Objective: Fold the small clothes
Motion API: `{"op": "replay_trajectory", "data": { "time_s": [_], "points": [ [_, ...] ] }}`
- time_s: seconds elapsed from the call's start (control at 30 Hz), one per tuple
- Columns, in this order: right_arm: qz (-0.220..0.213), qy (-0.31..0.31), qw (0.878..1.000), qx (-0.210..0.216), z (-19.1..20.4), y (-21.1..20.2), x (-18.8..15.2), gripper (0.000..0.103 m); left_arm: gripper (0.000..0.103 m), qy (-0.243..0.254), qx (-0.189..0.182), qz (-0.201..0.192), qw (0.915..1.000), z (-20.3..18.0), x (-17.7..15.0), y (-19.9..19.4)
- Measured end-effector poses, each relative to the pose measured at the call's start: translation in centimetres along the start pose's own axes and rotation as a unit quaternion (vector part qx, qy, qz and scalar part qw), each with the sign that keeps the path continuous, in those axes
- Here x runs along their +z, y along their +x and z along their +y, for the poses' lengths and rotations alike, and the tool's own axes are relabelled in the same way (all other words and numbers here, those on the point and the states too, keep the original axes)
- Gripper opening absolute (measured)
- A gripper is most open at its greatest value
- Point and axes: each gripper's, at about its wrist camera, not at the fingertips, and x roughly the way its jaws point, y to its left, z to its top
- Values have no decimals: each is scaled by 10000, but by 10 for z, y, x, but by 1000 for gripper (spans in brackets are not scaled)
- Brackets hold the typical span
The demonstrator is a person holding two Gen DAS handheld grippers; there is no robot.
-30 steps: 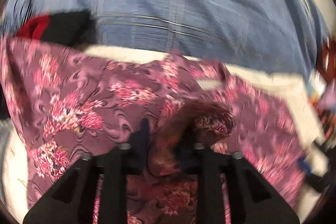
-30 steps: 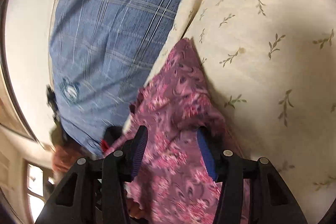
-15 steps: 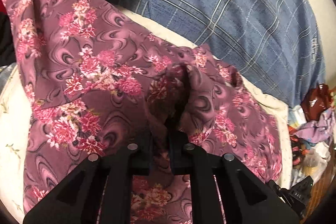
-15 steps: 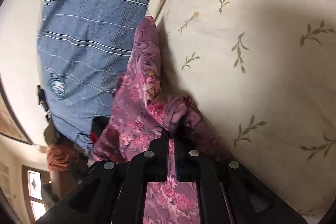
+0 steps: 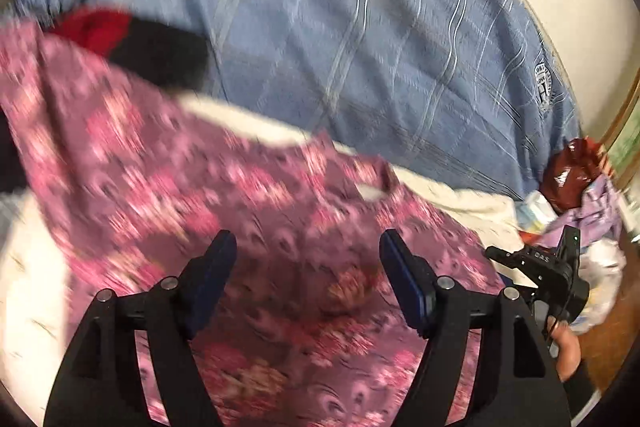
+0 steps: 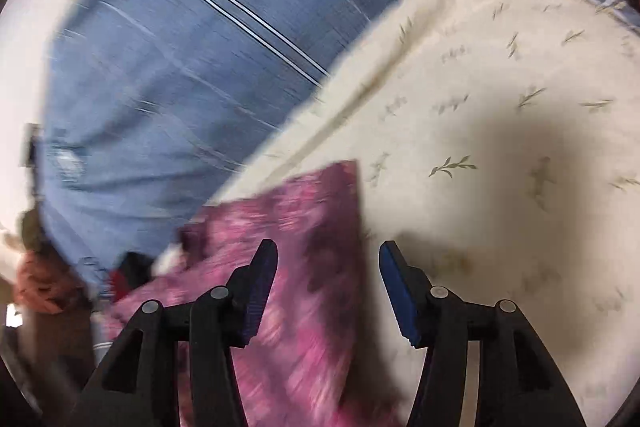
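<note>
Floral purple garment (image 5: 248, 195) flat on cream sheet (image 6: 500, 115); left gripper (image 5: 307, 279) and right gripper (image 6: 328, 287) jaws opening, unclamped, above it

Home bedroom, leaf-print bedsheet (image 6: 500, 115), blue plaid blanket (image 5: 360, 59)

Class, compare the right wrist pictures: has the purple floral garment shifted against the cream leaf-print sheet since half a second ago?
Yes. The purple floral garment now lies flatter and lower against the cream leaf-print sheet, no longer bunched up between the pads of the right tool, whose jaws are opening.
</note>
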Motion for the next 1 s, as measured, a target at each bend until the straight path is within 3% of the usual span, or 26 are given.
{"op": "replay_trajectory", "data": {
  "time_s": [0.03, 0.1, 0.13, 0.2, 0.27, 0.33, 0.4, 0.43, 0.47, 0.5, 0.53, 0.63, 0.8, 0.93, 1.0],
  "points": [
    [-97, 54, 9999, 39, -1, 8, 2, 55, 77, 45, 94, -115, 9999, 0, 1, -3],
    [-79, -181, 9997, 118, 11, 15, 8, 6, 81, 56, 304, -239, 9992, 3, 4, -4],
    [-51, -439, 9987, 245, 19, 14, 13, 4, 82, 51, 397, -218, 9990, 6, 5, 1],
    [-488, -800, 9956, -53, 31, 4, 19, 4, 82, -40, 646, -45, 9979, 14, 5, 15],
    [-273, -938, 9935, -580, 28, 16, 20, 5, 82, -232, 804, 282, 9961, 25, 4, 31],
    [-66, -1048, 9892, -1022, 26, 23, 14, 11, 82, -512, 659, 537, 9951, 38, 3, 41],
    [-593, -1179, 9847, -1137, 41, -1, 2, 15, 82, -811, 485, 571, 9939, 48, 4, 42],
    [-752, -1252, 9848, -936, 47, -11, -6, 18, 82, -900, 424, 541, 9936, 51, 5, 40],
    [-774, -1364, 9860, -559, 57, -19, -14, 28, 82, -950, 422, 527, 9932, 54, 6, 38],
    [-602, -1461, 9873, -149, 67, -20, -24, 37, 82, -980, 427, 505, 9930, 56, 6, 37],
    [-148, -1537, 9874, 358, 80, -13, -39, 51, 82, -1000, 440, 483, 9928, 58, 6, 35],
    [686, -1532, 9822, 846, 101, 17, -73, 52, 82, -1085, 498, 439, 9919, 63, 7, 29],
    [992, -1615, 9766, 1016, 138, 59, -109, 38, 82, -1319, 529, 250, 9895, 79, 14, 19],
    [1816, -1723, 9463, 2045, 189, 86, -129, 33, 82, -1513, 390, 153, 9876, 93, 18, 14],
    [1671, -1898, 9492, 1871, 194, 74, -130, 39, 82, -1513, 320, 154, 9878, 94, 19, 13]
  ]
}}
